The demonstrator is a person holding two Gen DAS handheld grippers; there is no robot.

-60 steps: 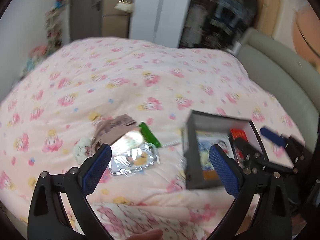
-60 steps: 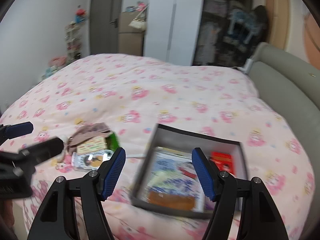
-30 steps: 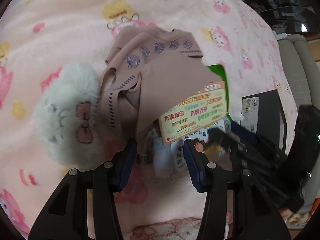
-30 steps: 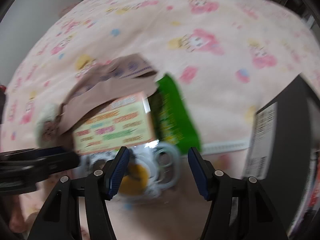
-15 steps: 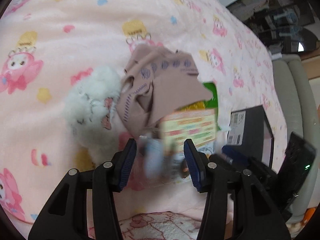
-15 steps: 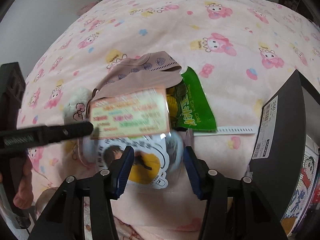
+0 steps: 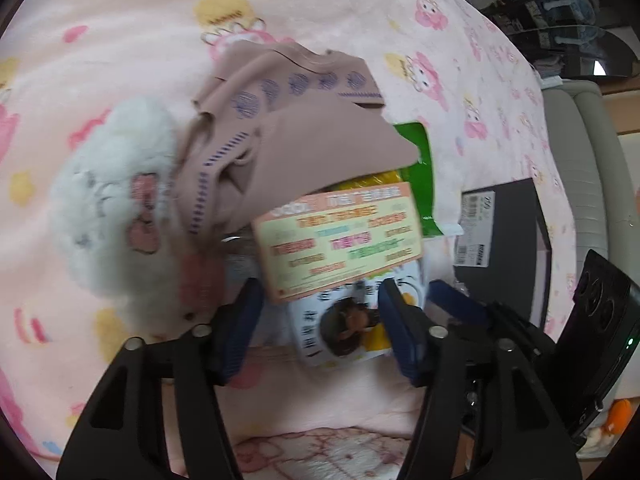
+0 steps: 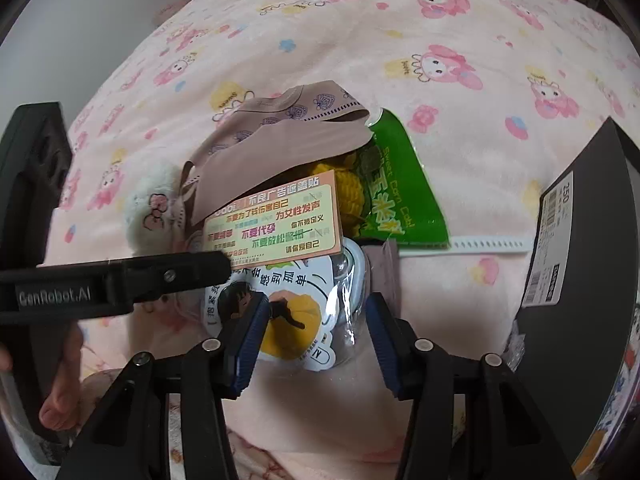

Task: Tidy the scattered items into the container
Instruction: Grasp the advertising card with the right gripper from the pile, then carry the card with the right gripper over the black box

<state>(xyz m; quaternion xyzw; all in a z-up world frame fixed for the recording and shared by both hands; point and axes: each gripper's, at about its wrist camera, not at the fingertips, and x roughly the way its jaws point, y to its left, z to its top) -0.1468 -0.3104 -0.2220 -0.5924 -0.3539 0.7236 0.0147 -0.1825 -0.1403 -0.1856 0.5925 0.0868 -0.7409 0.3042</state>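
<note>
A heap of items lies on the pink bedspread: a brown garment [image 7: 304, 136] [image 8: 280, 128], a white plush toy [image 7: 108, 216] [image 8: 148, 208], an orange-edged sticker card [image 7: 340, 236] [image 8: 276, 220], a green snack packet [image 8: 400, 192] [image 7: 420, 176], and a clear-wrapped sticker pack [image 8: 296, 312] [image 7: 348, 320]. My left gripper [image 7: 320, 332] is open, its jaws either side of the sticker pack's near edge. My right gripper [image 8: 312, 340] is open, straddling the same pack from the other side. The dark container [image 8: 580, 248] [image 7: 504, 228] stands to the right.
A white strip [image 8: 488, 245] lies between the heap and the container. The left gripper's finger [image 8: 120, 284] crosses the right wrist view from the left. A grey headboard [image 7: 588, 160] rises behind the container.
Both grippers have come down from above the bed to the heap. Both have narrowed from wide open and now straddle the sticker pack.
</note>
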